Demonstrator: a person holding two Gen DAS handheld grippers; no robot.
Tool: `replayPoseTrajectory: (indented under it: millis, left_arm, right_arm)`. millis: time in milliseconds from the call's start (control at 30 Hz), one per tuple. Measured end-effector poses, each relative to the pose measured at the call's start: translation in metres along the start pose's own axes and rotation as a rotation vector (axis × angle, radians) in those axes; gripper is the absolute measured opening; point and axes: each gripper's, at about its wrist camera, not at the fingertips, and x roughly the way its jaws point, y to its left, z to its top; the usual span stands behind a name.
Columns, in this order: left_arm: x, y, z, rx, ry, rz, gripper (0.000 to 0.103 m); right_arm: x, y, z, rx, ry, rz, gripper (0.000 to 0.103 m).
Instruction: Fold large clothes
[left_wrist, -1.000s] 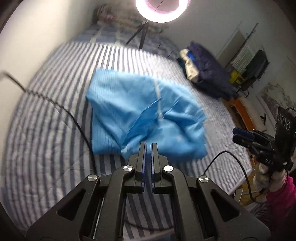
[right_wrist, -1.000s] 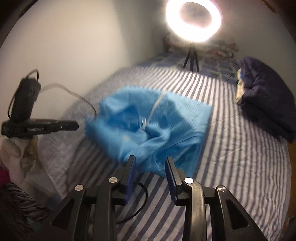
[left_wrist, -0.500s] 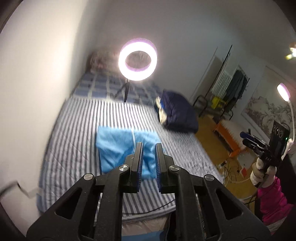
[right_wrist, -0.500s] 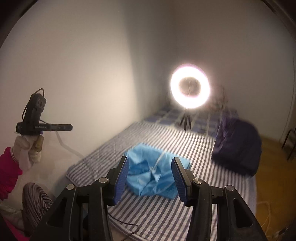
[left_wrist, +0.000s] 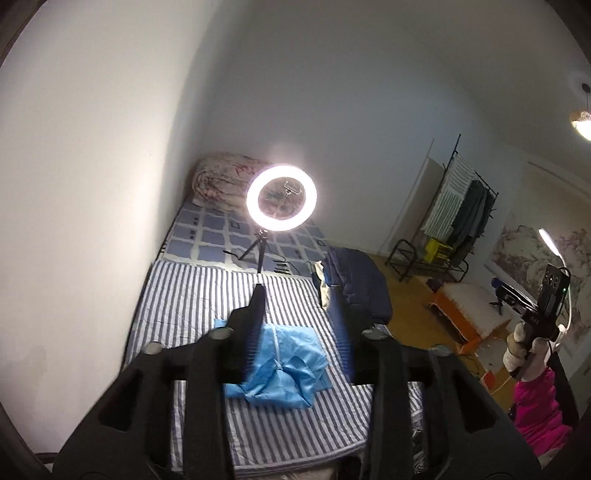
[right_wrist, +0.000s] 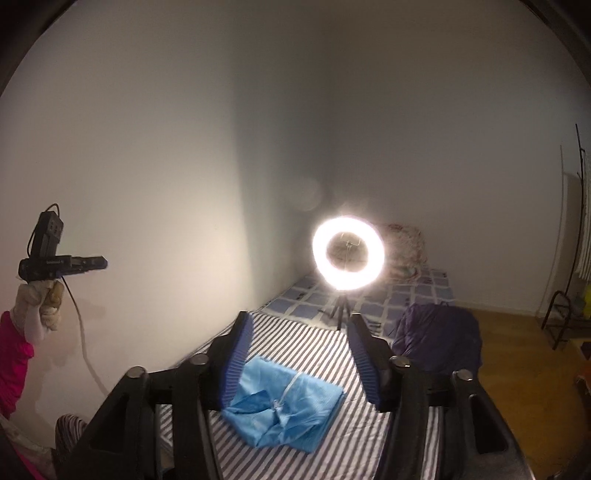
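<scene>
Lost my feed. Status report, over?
Left gripper and right gripper open, empty, jaws just opening. Folded blue fabric garment on striped bed. Nothing in the way.

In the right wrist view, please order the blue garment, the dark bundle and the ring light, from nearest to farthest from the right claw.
1. Blue garment: on the striped sheet, just ahead of the right claw.
2. Dark bundle: farther, right side.
3. Ring light: beyond, on its tripod.

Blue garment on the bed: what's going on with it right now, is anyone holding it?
Nobody holds it. The blue garment lies folded in a rough bundle on the striped bed, near its front edge. Both the left gripper and the right gripper are up above it, their fingers just having been opening, with nothing between them. A ring light stands farther back on the bed.
</scene>
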Motion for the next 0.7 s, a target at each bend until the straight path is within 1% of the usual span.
replayPoseTrajectory:
  millis: [33, 67, 133, 200, 233, 267, 367, 433, 467, 533, 633, 700]
  left_arm:
    - [0.004, 0.004, -0.002, -0.009, 0.007, -0.010, 0.055]
    - [0.015, 0.011, -0.006, -0.028, 0.020, -0.017, 0.056]
    - [0.034, 0.024, -0.017, -0.067, 0.052, -0.024, 0.056]
    - [0.066, 0.048, -0.037, -0.138, 0.092, -0.032, 0.056]
    - [0.081, 0.059, -0.048, -0.177, 0.105, -0.036, 0.056]
    - [0.098, 0.070, -0.060, -0.214, 0.120, -0.036, 0.056]
    - [0.149, 0.105, -0.098, -0.342, 0.173, -0.042, 0.056]
    - [0.180, 0.121, -0.121, -0.397, 0.217, -0.024, 0.056]
    - [0.202, 0.135, -0.134, -0.433, 0.252, -0.008, 0.056]
    - [0.234, 0.154, -0.153, -0.485, 0.295, 0.014, 0.056]
    - [0.270, 0.178, -0.175, -0.557, 0.343, 0.037, 0.056]
    - [0.293, 0.191, -0.185, -0.593, 0.367, 0.040, 0.056]
  right_arm:
    - [0.003, -0.003, -0.001, 0.010, 0.008, 0.001, 0.067]
    - [0.006, -0.006, -0.003, 0.020, 0.014, -0.001, 0.067]
    - [0.027, -0.014, -0.019, 0.064, 0.054, 0.014, 0.067]
    - [0.050, -0.022, -0.038, 0.110, 0.101, 0.031, 0.067]
    - [0.067, -0.026, -0.054, 0.140, 0.134, 0.040, 0.067]
    - [0.076, -0.029, -0.062, 0.159, 0.151, 0.043, 0.067]
    - [0.126, -0.041, -0.108, 0.243, 0.227, 0.060, 0.067]
    - [0.151, -0.045, -0.132, 0.280, 0.265, 0.067, 0.068]
    - [0.170, -0.048, -0.148, 0.312, 0.300, 0.075, 0.068]
    - [0.195, -0.052, -0.171, 0.360, 0.342, 0.077, 0.068]
    - [0.227, -0.057, -0.197, 0.408, 0.382, 0.077, 0.072]
    - [0.258, -0.063, -0.213, 0.432, 0.417, 0.079, 0.073]
